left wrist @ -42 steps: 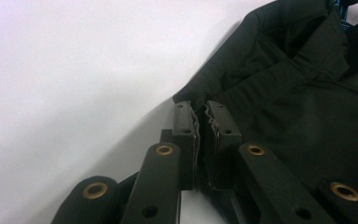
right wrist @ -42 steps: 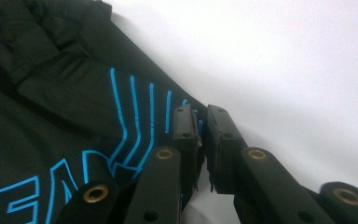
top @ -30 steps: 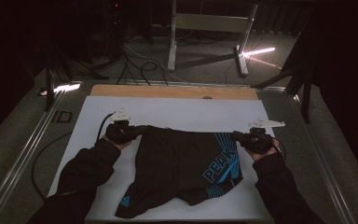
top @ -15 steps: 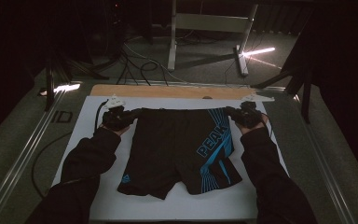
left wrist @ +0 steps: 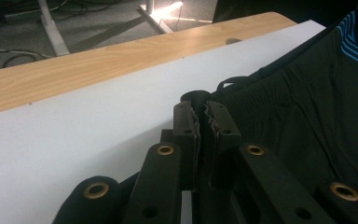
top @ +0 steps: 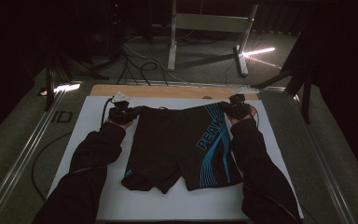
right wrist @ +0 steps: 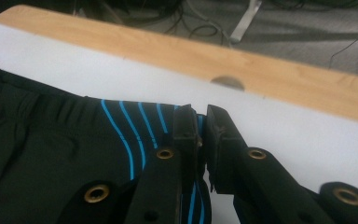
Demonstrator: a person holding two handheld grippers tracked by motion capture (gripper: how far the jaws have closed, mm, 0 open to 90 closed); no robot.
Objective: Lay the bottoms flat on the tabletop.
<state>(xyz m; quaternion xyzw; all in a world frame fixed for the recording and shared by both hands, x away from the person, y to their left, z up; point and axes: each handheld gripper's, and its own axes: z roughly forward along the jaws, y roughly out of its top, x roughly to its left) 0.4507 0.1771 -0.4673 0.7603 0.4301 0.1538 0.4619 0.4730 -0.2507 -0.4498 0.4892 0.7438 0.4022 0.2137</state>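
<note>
Pulled farther up the white board (top: 168,205), shorts (top: 182,144) lie flat.

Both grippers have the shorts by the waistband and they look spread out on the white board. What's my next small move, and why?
Probably open both and let go. The shorts lie flat on the white board, waistband stretched straight between the left gripper and right gripper, both clamped on its corners. Only the left leg hem looks a bit curled.
</note>
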